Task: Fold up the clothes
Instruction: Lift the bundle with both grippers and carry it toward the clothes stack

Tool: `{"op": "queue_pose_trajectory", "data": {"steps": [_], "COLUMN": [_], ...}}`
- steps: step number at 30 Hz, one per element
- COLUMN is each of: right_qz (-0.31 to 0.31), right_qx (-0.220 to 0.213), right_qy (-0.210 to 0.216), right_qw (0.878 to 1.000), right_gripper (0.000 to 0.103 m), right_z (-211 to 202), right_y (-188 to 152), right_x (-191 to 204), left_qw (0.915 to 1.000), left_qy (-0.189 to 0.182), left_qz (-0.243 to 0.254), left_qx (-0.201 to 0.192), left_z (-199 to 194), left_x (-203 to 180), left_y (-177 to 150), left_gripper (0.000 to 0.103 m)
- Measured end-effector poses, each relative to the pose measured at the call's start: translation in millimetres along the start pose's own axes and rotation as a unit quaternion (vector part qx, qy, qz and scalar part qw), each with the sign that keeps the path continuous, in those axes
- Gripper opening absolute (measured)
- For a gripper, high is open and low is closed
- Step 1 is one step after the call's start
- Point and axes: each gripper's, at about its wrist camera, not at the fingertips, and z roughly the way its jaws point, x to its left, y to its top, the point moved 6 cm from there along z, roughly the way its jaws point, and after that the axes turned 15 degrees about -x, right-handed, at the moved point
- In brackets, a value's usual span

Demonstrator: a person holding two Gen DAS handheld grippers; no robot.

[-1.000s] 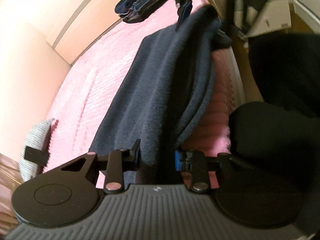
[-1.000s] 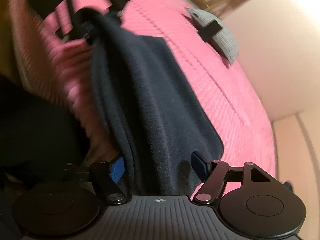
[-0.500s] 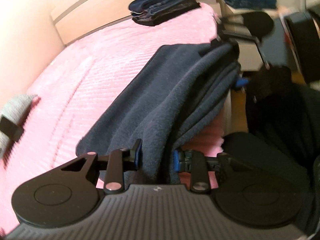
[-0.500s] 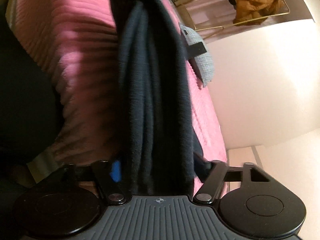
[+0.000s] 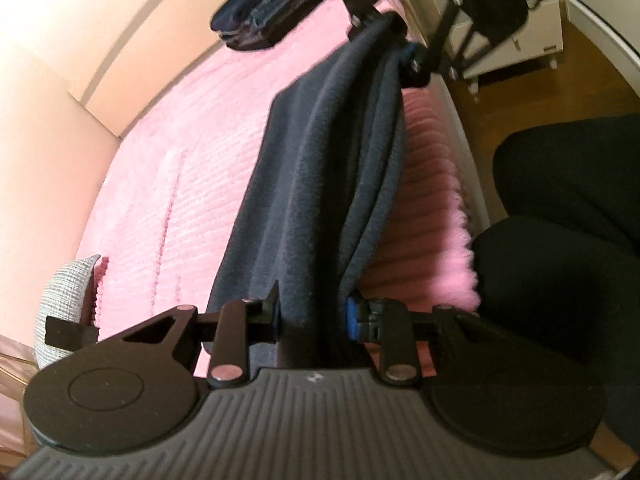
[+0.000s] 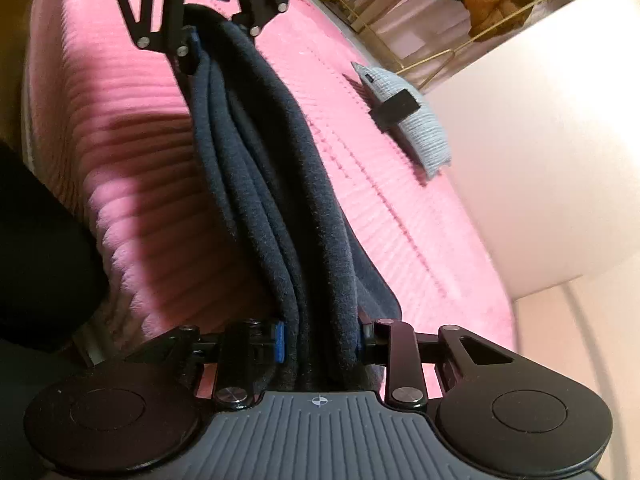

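A dark navy fleece garment (image 5: 320, 168) hangs folded in several layers, stretched between my two grippers above the near edge of a pink bed (image 5: 172, 168). My left gripper (image 5: 312, 316) is shut on one end of it. My right gripper (image 6: 320, 340) is shut on the other end; the garment (image 6: 276, 184) runs from it up to the left gripper (image 6: 208, 44). In the left wrist view the right gripper (image 5: 384, 28) shows at the garment's far end. The far side of the garment drapes onto the bed.
A stack of folded dark clothes (image 5: 276, 12) lies at the far end of the bed by the headboard. A grey knitted pillow (image 6: 412, 120) lies by the wall. The person's dark-clothed legs (image 5: 560, 240) are beside the bed, with wooden floor and a white cart (image 5: 520, 40) behind.
Both grippers have swung with the garment still held taut between them. The views have turned back toward the bed edge and the garment hangs more on edge than a second ago.
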Motion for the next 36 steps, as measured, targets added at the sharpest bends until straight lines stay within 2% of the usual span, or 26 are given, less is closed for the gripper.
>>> {"op": "queue_pose_trajectory", "data": {"steps": [5,8,12,15,19,22,26,31,36], "right_qz": [0.029,0.045,0.056,0.063,0.067,0.063,0.054,0.037,0.014], "right_qx": [0.031,0.063,0.109,0.142,0.177,0.197,0.217,0.221,0.225], "right_qy": [0.064,0.092,0.109,0.098,0.047,0.003,-0.056,-0.103,-0.129], "right_qw": [0.997,0.993,0.986,0.983,0.981,0.978,0.973,0.969,0.966], "right_gripper": [0.028,0.028,0.028,0.028,0.028,0.028,0.028,0.028,0.028], "right_z": [-15.8,-35.2,-71.5,-98.5,-139.2,-165.5,-189.6,-203.6,-192.1], "right_y": [20.1,43.6,68.1,76.0,66.1,41.9,-16.8,-127.4,-240.7], "right_x": [-41.7,-83.9,-139.7,-176.9,-237.9,-285.9,-356.7,-464.0,-554.5], "left_qw": [0.9988,0.9974,0.9946,0.9929,0.9921,0.9898,0.9854,0.9793,0.978], "left_qy": [-0.036,-0.055,-0.087,-0.11,-0.119,-0.121,-0.106,-0.072,-0.04], "left_qz": [-0.017,-0.029,-0.046,-0.045,-0.018,0.011,0.057,0.103,0.129], "left_qx": [0.028,0.037,0.032,0.011,-0.033,-0.074,-0.12,-0.159,-0.159], "left_z": [-12.9,-21.3,-35.4,-43.8,-39.7,-19.9,27.7,120.3,252.4], "left_x": [29.8,63.1,106.2,134.9,168.9,193.3,221.7,254.4,282.4], "left_y": [19.4,46.8,88.5,125.5,179.8,230.2,303.5,406.0,497.5], "left_gripper": [0.024,0.024,0.024,0.024,0.024,0.024,0.024,0.024,0.024]}}
